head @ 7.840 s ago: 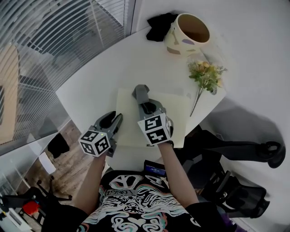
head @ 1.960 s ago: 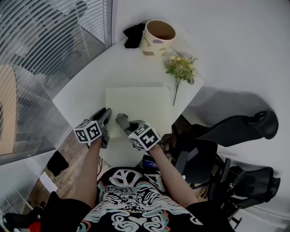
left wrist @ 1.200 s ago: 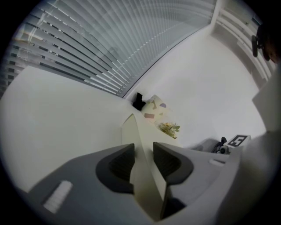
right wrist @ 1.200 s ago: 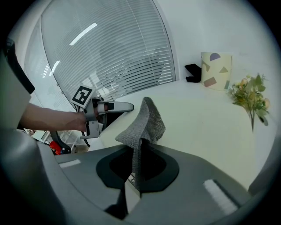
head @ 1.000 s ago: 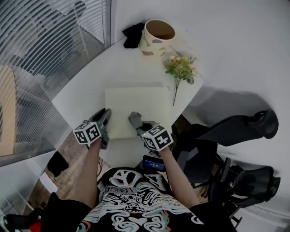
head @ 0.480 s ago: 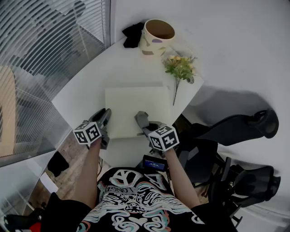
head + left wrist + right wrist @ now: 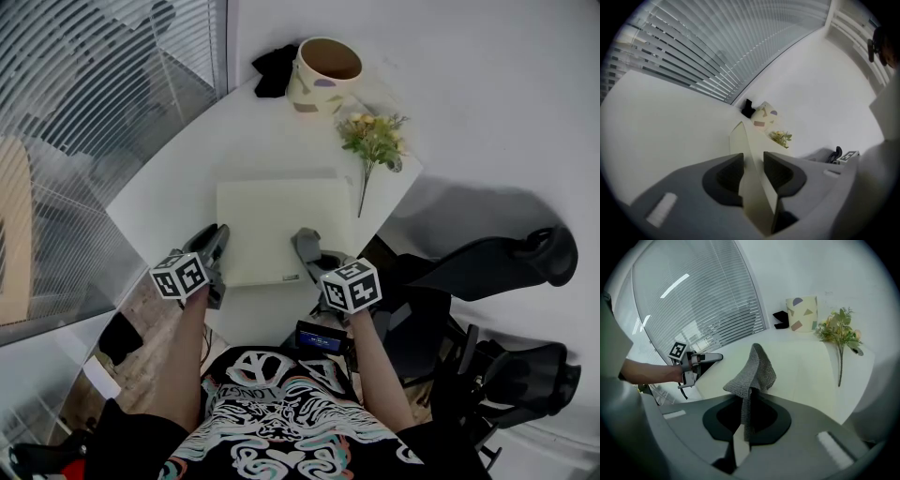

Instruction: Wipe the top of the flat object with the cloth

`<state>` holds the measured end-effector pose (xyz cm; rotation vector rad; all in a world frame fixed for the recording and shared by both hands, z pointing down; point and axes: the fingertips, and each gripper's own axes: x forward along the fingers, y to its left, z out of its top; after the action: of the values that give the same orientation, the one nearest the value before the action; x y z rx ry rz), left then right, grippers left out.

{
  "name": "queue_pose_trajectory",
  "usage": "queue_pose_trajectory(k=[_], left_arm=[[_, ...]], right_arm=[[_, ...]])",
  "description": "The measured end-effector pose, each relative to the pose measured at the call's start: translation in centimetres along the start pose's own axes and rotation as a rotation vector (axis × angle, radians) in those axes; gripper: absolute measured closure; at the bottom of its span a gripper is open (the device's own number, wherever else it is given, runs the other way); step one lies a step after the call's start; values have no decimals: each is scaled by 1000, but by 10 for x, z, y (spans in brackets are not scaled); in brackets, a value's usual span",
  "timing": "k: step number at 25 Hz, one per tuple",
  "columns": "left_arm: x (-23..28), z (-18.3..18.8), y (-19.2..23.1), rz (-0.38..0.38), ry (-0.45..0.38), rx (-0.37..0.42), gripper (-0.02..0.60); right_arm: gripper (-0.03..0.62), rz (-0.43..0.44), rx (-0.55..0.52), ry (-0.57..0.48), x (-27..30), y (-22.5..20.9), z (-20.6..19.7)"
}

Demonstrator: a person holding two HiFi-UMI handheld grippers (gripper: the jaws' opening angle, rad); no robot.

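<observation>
A flat cream board (image 7: 277,220) lies on the white round table (image 7: 178,183). My left gripper (image 7: 217,236) is shut on the board's near left edge; in the left gripper view the board (image 7: 739,140) runs edge-on between the two jaws of the left gripper (image 7: 753,165). My right gripper (image 7: 307,245) is shut on a grey knitted cloth (image 7: 753,370), which rests on the board (image 7: 801,369) near its front right corner. The cloth rises out of the shut right gripper (image 7: 745,405) and droops forward. The left gripper (image 7: 701,358) shows across the board in that view.
A patterned cream pot (image 7: 323,71) and a black object (image 7: 275,67) stand at the table's far side. A sprig of artificial flowers (image 7: 373,141) lies right of the board. Black office chairs (image 7: 487,267) stand at the right, window blinds (image 7: 84,103) at the left.
My right gripper has slid the cloth to the right along the board's near edge, from the front left toward the front right corner. The left gripper has held still.
</observation>
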<state>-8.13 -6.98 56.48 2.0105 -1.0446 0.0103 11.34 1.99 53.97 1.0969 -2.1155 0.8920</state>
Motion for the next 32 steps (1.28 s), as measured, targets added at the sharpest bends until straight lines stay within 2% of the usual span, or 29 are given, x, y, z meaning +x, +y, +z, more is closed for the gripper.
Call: queue_pose_trajectory(k=[10, 32], left_arm=[[0, 0, -1, 2, -2, 2, 394], [0, 2, -1, 14, -3, 14, 394]], right_arm=[[582, -47, 72, -40, -18, -31, -6], [582, -117, 133, -100, -37, -60, -10]])
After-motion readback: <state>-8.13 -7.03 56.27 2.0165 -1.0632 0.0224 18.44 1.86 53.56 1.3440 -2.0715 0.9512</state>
